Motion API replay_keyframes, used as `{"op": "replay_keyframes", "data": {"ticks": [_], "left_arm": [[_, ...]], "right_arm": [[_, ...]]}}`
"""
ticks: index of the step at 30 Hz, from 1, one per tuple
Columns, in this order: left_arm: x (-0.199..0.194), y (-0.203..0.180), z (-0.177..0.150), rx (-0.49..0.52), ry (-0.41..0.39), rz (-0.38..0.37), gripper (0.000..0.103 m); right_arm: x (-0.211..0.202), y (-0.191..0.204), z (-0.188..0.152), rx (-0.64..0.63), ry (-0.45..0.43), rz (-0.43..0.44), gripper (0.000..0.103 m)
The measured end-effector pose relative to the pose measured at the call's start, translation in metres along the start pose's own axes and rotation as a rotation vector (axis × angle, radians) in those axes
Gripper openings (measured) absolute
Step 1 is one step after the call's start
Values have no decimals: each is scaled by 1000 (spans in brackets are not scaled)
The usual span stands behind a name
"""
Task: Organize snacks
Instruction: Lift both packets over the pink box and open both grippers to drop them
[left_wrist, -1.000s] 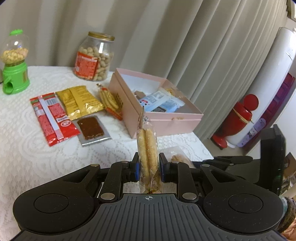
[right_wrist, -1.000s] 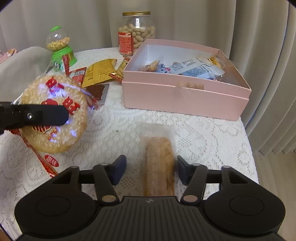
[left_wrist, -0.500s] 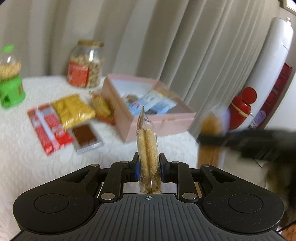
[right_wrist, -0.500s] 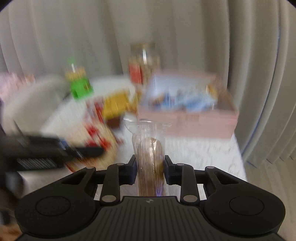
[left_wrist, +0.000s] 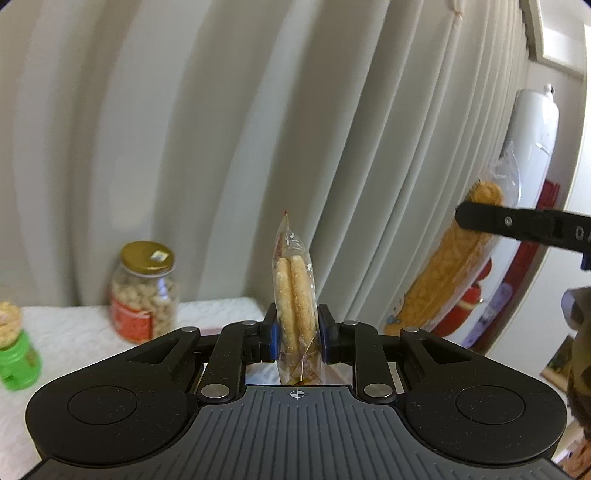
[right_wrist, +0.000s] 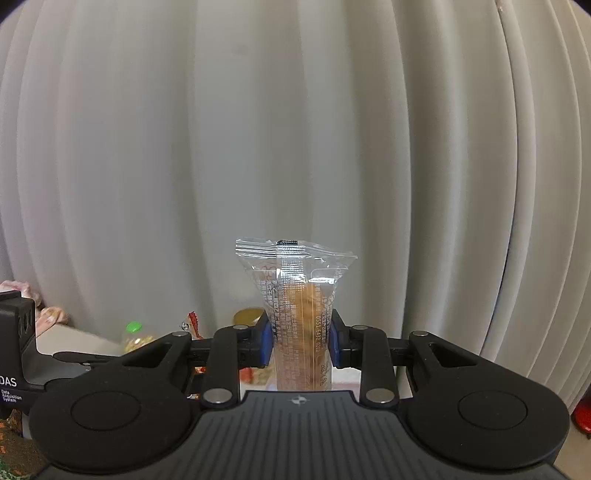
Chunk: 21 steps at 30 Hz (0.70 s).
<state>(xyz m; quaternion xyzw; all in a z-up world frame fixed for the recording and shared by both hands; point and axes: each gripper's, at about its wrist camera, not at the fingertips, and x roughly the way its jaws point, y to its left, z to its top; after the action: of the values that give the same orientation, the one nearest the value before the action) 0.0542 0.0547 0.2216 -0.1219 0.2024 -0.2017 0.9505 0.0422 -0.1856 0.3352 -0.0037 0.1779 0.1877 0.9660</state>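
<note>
Snacks standing upright: crackers (left_wrist: 296, 306) pinched in left gripper (left_wrist: 296, 338), pastry (right_wrist: 301, 332) pinched in right gripper (right_wrist: 301, 341), both lifting above table (left_wrist: 74, 339), box unseen.

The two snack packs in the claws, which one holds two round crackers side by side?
The pack in the left claw: two pale crackers on edge.

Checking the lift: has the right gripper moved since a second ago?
Yes. The right gripper rose: the pink box has dropped from view, leaving mostly curtain.
</note>
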Motion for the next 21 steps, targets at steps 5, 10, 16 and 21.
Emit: {"op": "replay_keyframes", "data": {"ticks": [5, 10, 16, 21], "left_arm": [[69, 35, -10, -196, 87, -167, 26], [134, 69, -41, -208, 151, -36, 28], [99, 130, -60, -276, 80, 55, 28], [65, 175, -88, -322, 106, 210, 28]], "right_arm": [[27, -14, -5, 21, 43, 9, 28], [86, -28, -22, 67, 170, 16, 28], [192, -49, -58, 219, 396, 83, 28], [289, -58, -106, 352, 585, 82, 28]]}}
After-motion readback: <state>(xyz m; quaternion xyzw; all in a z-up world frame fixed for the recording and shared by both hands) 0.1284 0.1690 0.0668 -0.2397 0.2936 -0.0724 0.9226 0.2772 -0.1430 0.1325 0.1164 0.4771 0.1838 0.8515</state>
